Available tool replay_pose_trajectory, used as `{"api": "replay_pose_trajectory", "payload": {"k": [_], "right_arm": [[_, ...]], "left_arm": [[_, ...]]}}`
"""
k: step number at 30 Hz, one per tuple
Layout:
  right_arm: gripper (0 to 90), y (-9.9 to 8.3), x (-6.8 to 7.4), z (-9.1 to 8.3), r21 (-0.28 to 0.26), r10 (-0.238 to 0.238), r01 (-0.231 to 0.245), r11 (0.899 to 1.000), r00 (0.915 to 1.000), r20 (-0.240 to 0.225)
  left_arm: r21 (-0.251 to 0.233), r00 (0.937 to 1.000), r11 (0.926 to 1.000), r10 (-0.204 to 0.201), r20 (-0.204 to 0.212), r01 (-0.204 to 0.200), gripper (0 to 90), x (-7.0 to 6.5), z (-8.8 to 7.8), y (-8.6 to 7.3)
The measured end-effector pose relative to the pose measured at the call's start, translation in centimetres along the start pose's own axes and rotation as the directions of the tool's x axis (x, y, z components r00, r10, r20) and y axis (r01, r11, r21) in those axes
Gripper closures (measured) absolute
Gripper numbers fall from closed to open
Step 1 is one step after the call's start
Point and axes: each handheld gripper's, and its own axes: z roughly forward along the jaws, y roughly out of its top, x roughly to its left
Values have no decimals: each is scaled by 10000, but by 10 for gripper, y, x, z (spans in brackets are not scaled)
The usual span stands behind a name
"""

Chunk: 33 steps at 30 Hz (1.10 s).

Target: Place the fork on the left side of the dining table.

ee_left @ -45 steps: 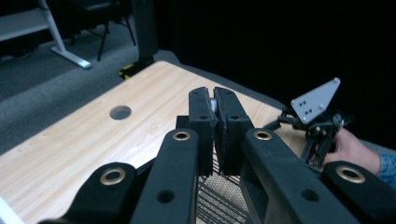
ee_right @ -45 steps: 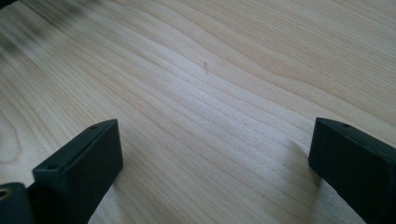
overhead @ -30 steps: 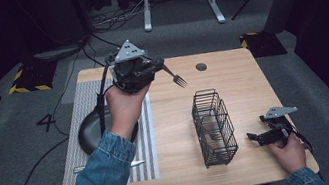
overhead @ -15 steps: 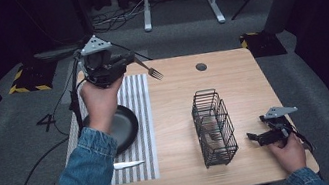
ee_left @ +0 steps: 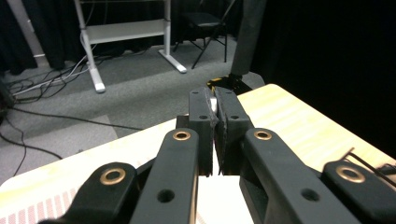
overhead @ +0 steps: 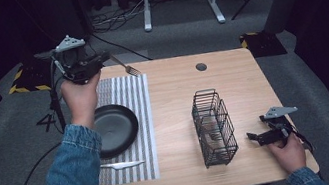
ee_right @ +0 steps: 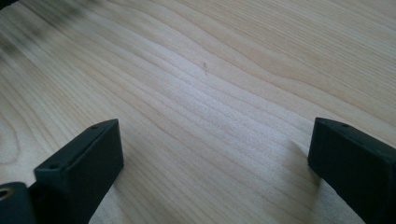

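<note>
Fork [overhead: 125, 67] is clamped in the left gripper [overhead: 96, 62], which the person's left hand [overhead: 79, 94] holds raised above the far left corner of the table [overhead: 170, 79]. The fork sticks out to the right with its tines over the far edge of the striped mat [overhead: 125, 96]. In the left gripper view the jaws stand pressed close together, with a thin pale sliver, apparently the fork handle [ee_left: 213, 105], caught between them; the far right corner of the table lies beyond.

Black plate [overhead: 115, 128] rests on the striped mat at the left side of the table, partly hidden by the denim sleeve [overhead: 70, 179]. Knife [overhead: 121, 165] lies on the same mat near the front edge, just in front of the plate and apart from it.

Black wire basket [overhead: 214, 127] stands upright near the middle of the table, toward the front. Its contents cannot be made out.

Right gripper [overhead: 256, 136] rests low at the front right corner of the table, held by the right hand [overhead: 288, 153], pointing toward the basket but apart from it. In the right gripper view its jaws stand wide apart over bare wood, with nothing between them.

A small dark round hole [overhead: 201, 66] sits near the far edge of the table.
</note>
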Motion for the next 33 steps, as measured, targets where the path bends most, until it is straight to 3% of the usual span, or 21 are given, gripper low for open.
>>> {"api": "replay_pose_trajectory", "payload": {"k": [4,12,18,24,33], "right_arm": [[34,0,0,0,1,4,-4,10000,10000,6],[35,0,0,0,0,8,-8,10000,10000,9],[35,0,0,0,2,11,-11,10000,10000,9],[34,0,0,0,1,8,-8,10000,10000,10],[35,0,0,0,-1,11,-11,10000,10000,8]], "left_arm": [[-92,9979,9979,-649,-49,648,866,20,0,-3],[42,9894,9924,-1220,-793,1227,866,52,9,-12],[157,9834,9886,-1475,-1053,1500,866,67,16,-18],[189,9716,9748,-2201,-871,2225,866,81,29,-28],[563,9611,9628,-2581,-981,2643,866,87,50,-45]]}}
